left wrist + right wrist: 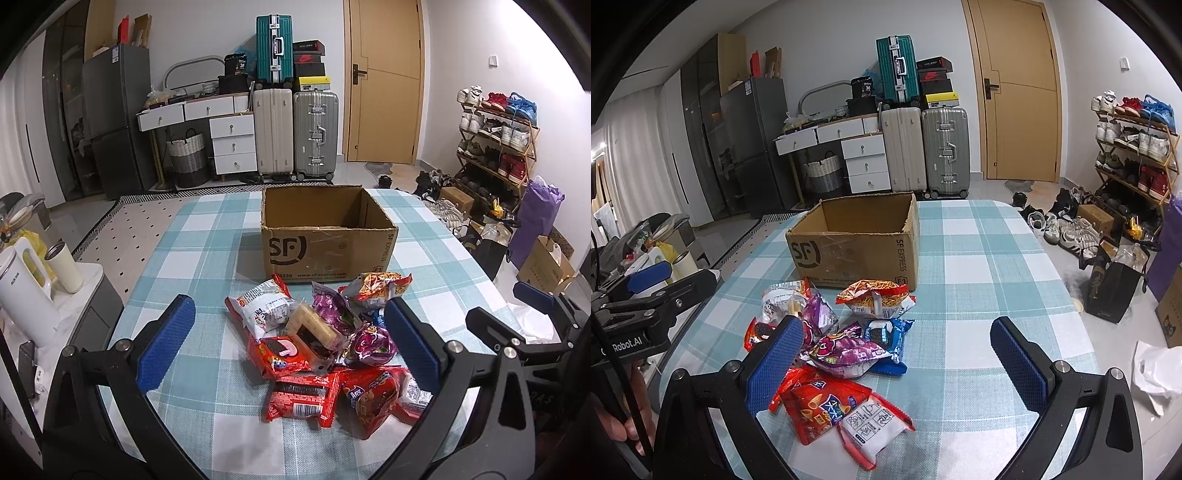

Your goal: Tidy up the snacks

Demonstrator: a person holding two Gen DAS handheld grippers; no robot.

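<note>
a pile of snack packs (325, 339) lies on the surface (192, 258), which has a blue and white checked cloth on it. just behind the pile stands a brown cardboard box (325, 240) with its top open and "sf" printed on the front. no snack shows inside the box from either view. the left tongs (288, 339) hang over the pile with their two blue pads wide apart, one on each side of the packs, and they hold nothing. between the pads lie a white and red bag (264, 308), a pale cracker pack (314, 326), a purple bag (369, 343) and red packs (303, 398) at the near edge of the pile. an orange noodle snack bag (376, 288) sits at the far side, close to the box. the right tongs (908, 362) are also spread wide and hold nothing. their left pad is over the near edge of the pile, and their right pad is over bare cloth. in the right view a blue pack (886, 336) lies beside the purple bag, and a red chip bag (820, 406) lies nearest the camera. suitcases (295, 133) and a tan door (384, 81) stand at the far wall, and a shoe rack (495, 140) is off to the right.
</note>
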